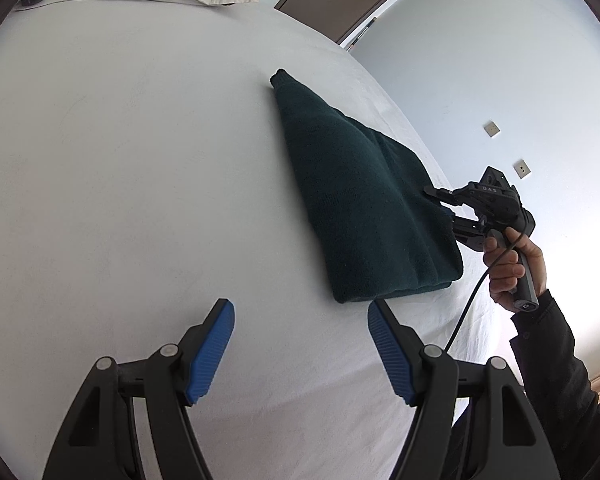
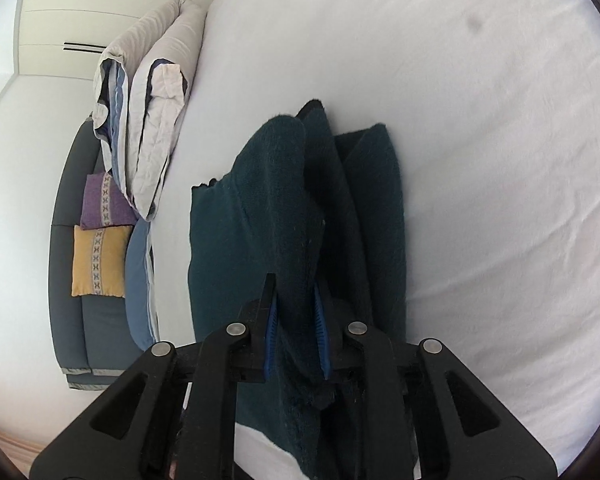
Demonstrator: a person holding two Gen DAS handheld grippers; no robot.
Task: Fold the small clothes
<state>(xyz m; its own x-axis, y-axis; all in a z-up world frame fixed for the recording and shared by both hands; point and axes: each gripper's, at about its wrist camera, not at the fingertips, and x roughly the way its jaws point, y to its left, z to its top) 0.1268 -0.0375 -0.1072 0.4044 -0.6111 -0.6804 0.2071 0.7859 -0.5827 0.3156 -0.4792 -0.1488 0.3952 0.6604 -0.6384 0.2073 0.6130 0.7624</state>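
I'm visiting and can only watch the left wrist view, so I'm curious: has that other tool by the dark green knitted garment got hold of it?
Observer: Yes. The right wrist view shows the right tool with a bunched fold of the dark green knitted garment squeezed between its blue ribbed pads.
Operator: Is the garment lying flat there?
Observer: No, the gripped fold is raised above the rest.
Operator: Anything beside the bed?
Observer: A grey sofa holding a purple cushion and a yellow cushion.
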